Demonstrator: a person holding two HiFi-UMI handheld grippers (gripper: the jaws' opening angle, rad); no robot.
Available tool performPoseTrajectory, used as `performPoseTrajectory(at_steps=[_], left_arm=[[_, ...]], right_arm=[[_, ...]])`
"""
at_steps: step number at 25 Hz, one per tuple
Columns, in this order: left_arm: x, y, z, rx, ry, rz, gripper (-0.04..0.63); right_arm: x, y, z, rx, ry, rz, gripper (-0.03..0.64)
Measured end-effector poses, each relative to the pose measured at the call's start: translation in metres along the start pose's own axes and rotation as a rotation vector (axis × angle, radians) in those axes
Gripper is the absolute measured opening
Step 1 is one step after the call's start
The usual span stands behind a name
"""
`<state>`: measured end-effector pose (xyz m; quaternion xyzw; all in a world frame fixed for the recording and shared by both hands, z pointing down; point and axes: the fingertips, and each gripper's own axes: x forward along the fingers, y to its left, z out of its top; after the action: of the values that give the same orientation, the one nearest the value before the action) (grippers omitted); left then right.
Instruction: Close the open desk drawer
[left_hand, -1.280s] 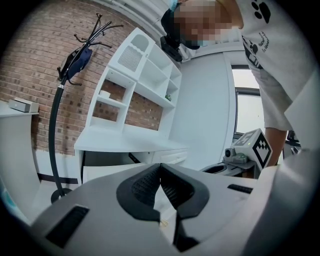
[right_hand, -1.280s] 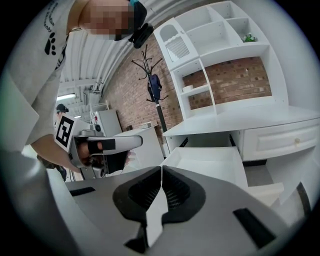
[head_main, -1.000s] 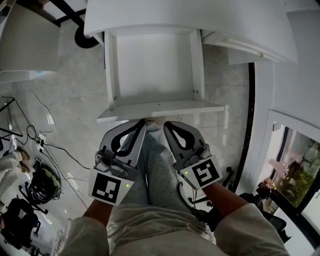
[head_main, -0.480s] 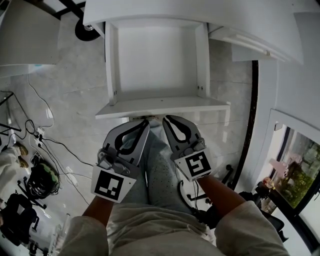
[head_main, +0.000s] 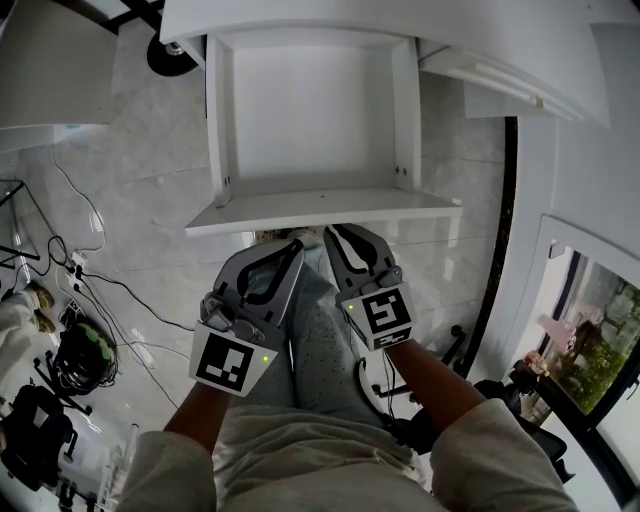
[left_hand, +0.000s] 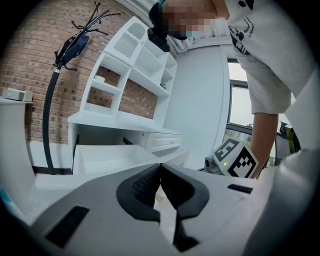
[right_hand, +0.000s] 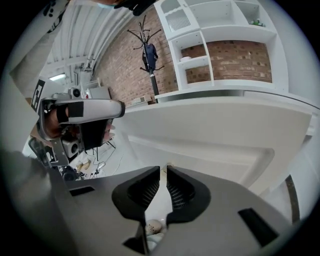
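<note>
The white desk drawer stands pulled out from under the desk top, empty inside, with its front panel nearest me. Both grippers hover side by side just short of that panel, above my knees. My left gripper is shut with nothing in it and sits a little below the panel's edge. My right gripper is shut too, its tips at the panel's lower edge; touching cannot be told. The left gripper view shows the drawer beyond the shut left gripper. The right gripper faces the broad front panel.
A second, shut drawer sits in the desk to the right. Cables and a black chair base lie on the marble floor at left. A window frame is at right. A coat stand rises behind the desk.
Both grippers have moved forward to the drawer's front panel, the right one closest. The drawer does not visibly differ in how far it is out.
</note>
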<state>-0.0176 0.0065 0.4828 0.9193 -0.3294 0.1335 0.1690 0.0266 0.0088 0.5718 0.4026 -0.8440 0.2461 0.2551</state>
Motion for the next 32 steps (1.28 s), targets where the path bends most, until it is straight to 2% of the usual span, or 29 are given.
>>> performPoseTrajectory(at_steps=[3, 7, 11, 20, 28, 32], left_arm=[[0.002, 0.001, -0.007, 0.028, 0.018, -0.011, 0.017], [0.008, 0.004, -0.019, 0.054, 0.031, -0.018, 0.017], [0.010, 0.004, -0.025, 0.047, 0.032, -0.021, 0.017], [0.014, 0.005, -0.024, 0.035, 0.021, -0.029, 0.017], [0.017, 0.009, -0.025, 0.024, 0.020, -0.040, 0.017], [0.021, 0.018, -0.019, -0.027, -0.013, -0.017, 0.017]], right_arm=[[0.007, -0.002, -0.006, 0.034, 0.023, -0.012, 0.086], [0.015, -0.005, -0.014, 0.096, 0.060, -0.039, 0.107], [0.024, -0.008, -0.020, 0.145, 0.090, -0.078, 0.129], [0.034, -0.016, -0.012, 0.224, 0.135, -0.211, 0.120], [0.041, -0.021, -0.004, 0.251, 0.150, -0.237, 0.097], [0.048, -0.027, 0.005, 0.250, 0.141, -0.239, 0.097]])
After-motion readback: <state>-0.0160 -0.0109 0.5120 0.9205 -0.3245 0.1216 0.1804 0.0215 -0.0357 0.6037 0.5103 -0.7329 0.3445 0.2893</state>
